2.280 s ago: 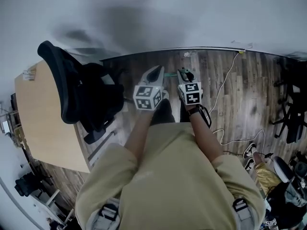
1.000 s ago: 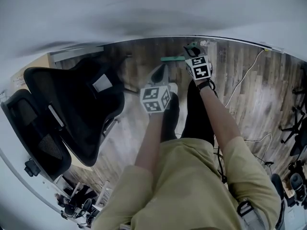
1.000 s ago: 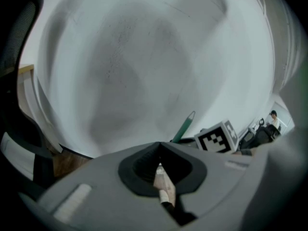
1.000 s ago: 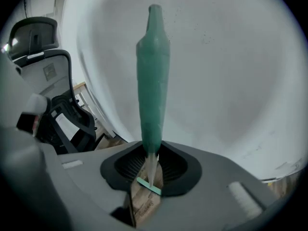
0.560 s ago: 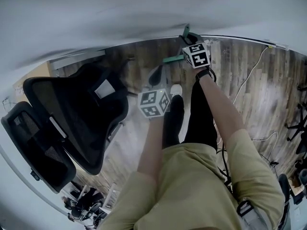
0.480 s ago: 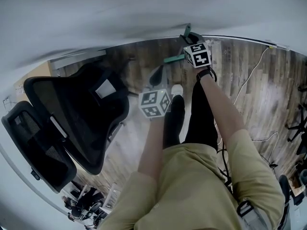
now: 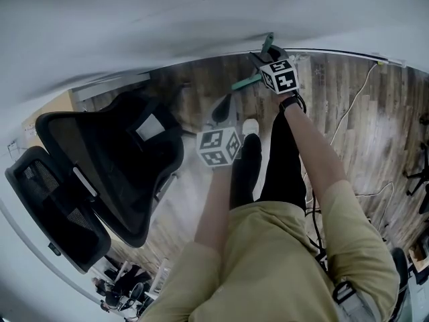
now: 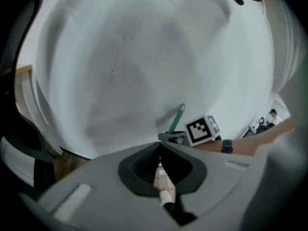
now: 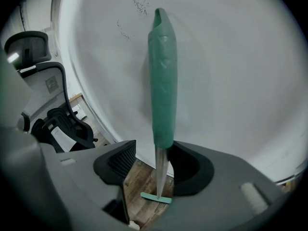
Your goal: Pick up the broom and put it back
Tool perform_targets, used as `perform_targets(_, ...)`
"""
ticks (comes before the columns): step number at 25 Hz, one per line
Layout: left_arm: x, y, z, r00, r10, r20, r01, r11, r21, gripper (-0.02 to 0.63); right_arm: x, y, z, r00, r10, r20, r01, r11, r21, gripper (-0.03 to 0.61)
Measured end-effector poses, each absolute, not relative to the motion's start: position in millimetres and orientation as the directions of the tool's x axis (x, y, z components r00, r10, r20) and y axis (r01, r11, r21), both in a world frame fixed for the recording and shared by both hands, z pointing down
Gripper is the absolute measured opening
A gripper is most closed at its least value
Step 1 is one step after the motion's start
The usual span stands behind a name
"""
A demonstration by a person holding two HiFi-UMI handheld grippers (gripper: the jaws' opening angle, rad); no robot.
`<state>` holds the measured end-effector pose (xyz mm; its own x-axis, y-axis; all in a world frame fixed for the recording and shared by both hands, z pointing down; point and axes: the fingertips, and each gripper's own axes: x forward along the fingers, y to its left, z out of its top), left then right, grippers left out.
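The broom stands nearly upright against the white wall. In the right gripper view its green handle (image 9: 162,81) and thin metal shaft pass between my right gripper's (image 9: 154,153) jaws, down to the green head (image 9: 156,197) on the wood floor. Those jaws are opening, with a gap on the left of the shaft. In the head view the right gripper (image 7: 263,57) is at the wall by the broom (image 7: 267,44). My left gripper (image 7: 220,106) hangs lower over the floor; its jaws (image 8: 160,146) meet at the tips, shut and empty.
Two black office chairs (image 7: 107,153) crowd the left side, next to a wooden desk (image 7: 57,106). The person's legs and a white shoe (image 7: 251,127) stand just behind the grippers. A white cable (image 7: 348,106) runs over the floor at right.
The right gripper has carried the broom farther out to the wall, and the handle now stands steeper there. The left gripper has hardly moved.
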<state>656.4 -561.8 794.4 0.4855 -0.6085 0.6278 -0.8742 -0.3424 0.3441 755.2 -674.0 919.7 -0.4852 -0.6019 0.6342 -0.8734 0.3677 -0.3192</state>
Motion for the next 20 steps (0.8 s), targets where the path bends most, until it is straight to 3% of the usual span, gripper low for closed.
perform_targets(9,656,-558,800,0.487,-0.601,0.634,-0.874,-0.337,0.351,0.003,757,-673,927,-0.497,-0.59,0.637,-0.868,0.355,-0.348,0.3)
perform_targets(20,654,-549,811,0.477,-0.591,0.651,-0.879,-0.324,0.35,0.003,772,-665,941,-0.483,-0.589,0.647,-0.876,0.321,-0.361,0.343)
